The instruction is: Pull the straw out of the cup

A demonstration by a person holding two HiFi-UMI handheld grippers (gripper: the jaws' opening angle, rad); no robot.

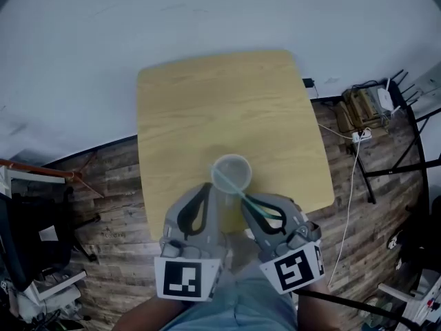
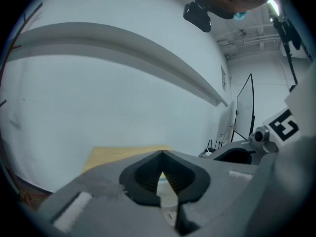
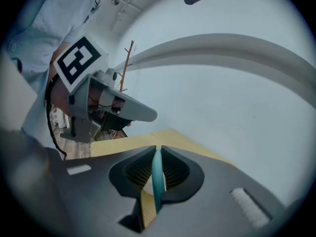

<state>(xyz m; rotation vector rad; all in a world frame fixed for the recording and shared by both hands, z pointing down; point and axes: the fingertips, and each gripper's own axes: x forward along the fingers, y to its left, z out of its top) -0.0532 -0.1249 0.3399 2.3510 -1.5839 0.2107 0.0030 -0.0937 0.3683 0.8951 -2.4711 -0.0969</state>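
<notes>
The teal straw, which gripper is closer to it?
Right. The right gripper is clamped on the thin teal straw. The left gripper is beside it, pinching the wall of the clear plastic cup that the straw pokes into.

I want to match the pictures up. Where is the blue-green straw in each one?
Head view: the straw slants from the cup to the right gripper, just below the middle.
Left gripper view: not visible.
Right gripper view: the straw stands bottom middle, pinched between the jaws.
Shared landmark: the yellow wooden table.
</notes>
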